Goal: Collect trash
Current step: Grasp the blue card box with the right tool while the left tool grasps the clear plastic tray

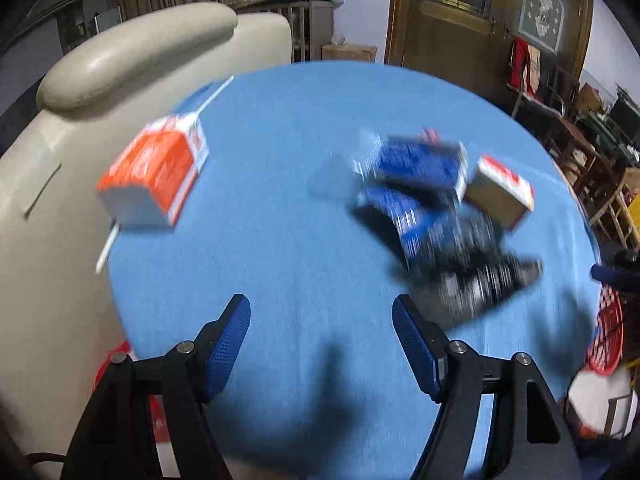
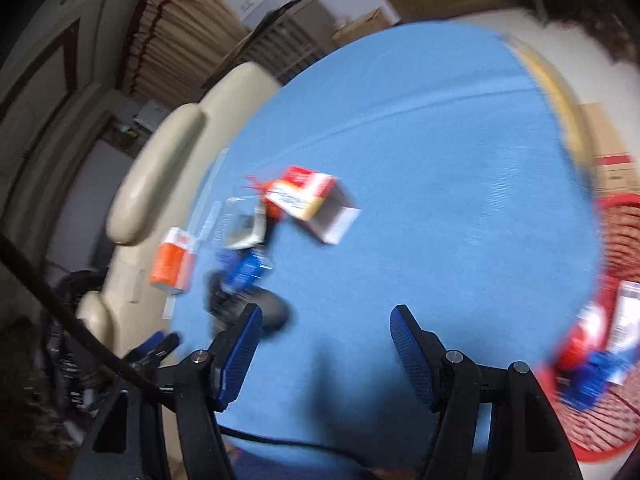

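A round table under a blue cloth carries the trash. An orange and white carton with a straw lies at the table's left edge. Right of centre sit a crumpled blue wrapper, a small red and white box and dark blurred packaging. My left gripper hovers open over the near cloth with nothing between its fingers. In the right wrist view the orange carton, blue wrapper and open red and white box lie ahead to the left. My right gripper is open and holds nothing.
A red mesh basket holding some wrappers stands at the table's right edge; its rim shows in the left wrist view. A beige padded chair presses against the table's left side. Furniture and cardboard boxes crowd the room behind.
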`<state>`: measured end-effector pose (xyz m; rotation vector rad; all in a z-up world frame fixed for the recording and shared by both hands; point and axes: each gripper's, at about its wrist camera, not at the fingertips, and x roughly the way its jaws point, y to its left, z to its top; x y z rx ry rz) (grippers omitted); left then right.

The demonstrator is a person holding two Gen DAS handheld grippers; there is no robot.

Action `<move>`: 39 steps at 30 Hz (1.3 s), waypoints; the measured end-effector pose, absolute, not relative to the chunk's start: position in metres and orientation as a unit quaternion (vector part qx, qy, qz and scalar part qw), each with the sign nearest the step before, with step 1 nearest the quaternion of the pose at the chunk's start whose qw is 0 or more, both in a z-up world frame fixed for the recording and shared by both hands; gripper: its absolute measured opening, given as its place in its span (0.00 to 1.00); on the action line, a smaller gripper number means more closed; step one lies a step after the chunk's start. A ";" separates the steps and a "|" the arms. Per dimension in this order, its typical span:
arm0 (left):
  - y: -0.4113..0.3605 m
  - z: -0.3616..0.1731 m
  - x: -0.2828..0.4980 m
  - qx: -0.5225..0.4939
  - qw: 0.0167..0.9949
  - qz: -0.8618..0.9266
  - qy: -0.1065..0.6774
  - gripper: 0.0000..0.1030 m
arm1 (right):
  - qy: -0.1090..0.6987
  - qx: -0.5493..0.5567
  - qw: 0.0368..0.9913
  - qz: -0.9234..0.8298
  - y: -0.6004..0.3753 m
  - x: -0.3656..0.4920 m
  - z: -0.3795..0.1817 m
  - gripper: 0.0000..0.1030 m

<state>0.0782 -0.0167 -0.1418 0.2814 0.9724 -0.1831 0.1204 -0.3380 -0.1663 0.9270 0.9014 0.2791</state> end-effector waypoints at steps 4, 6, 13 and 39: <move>-0.022 -0.133 0.116 0.119 0.879 -0.095 0.452 0.72 | 0.409 0.460 0.765 0.191 -0.315 0.177 -0.162 0.68; -0.022 -0.134 0.132 0.111 0.879 -0.100 0.453 0.73 | 0.417 0.459 0.756 0.210 -0.297 0.205 -0.161 0.68; -0.025 -0.152 0.173 0.105 0.867 -0.122 0.472 0.73 | 0.442 0.445 0.752 0.203 -0.261 0.266 -0.173 0.68; -0.070 -0.185 0.236 0.131 0.842 -0.166 0.497 0.78 | 0.385 0.426 0.795 0.197 -0.270 0.252 -0.150 0.39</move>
